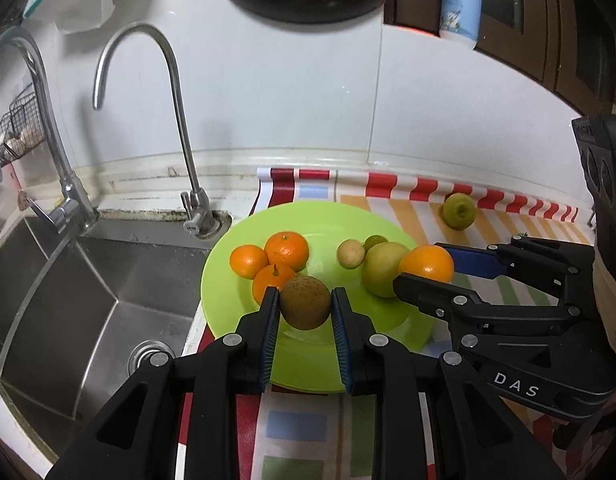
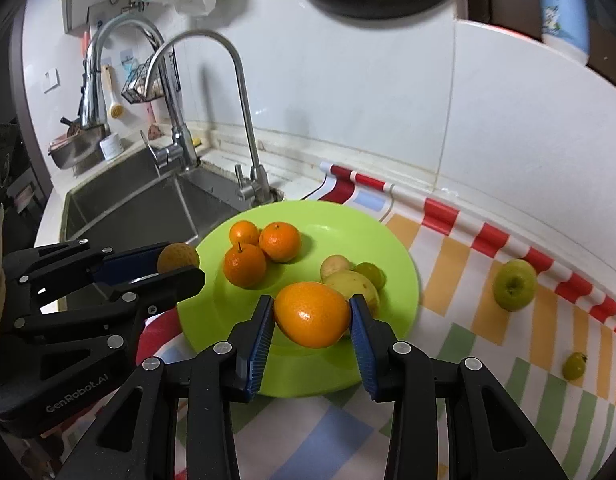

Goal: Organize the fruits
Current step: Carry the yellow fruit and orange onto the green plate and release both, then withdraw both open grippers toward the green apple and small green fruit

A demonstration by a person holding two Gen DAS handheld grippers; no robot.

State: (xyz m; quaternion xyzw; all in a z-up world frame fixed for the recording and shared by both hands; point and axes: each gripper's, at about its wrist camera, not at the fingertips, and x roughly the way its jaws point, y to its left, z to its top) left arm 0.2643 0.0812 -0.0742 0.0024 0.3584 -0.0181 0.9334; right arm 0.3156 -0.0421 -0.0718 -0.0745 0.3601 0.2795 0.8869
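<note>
Though tools grip fruit, right tool (image 1: 424,268) hides pear (image 1: 382,274) partly.

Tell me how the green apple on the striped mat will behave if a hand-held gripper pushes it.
The apple is round, so it will probably roll. It lies tilted, stem dimple showing, so it may wobble. The mat looks smooth, so little would stop it.

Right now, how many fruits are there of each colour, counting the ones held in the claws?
Orange fruit: 4
Brown fruit: 1
Green or pale yellow fruit: 5
Total: 10
</note>
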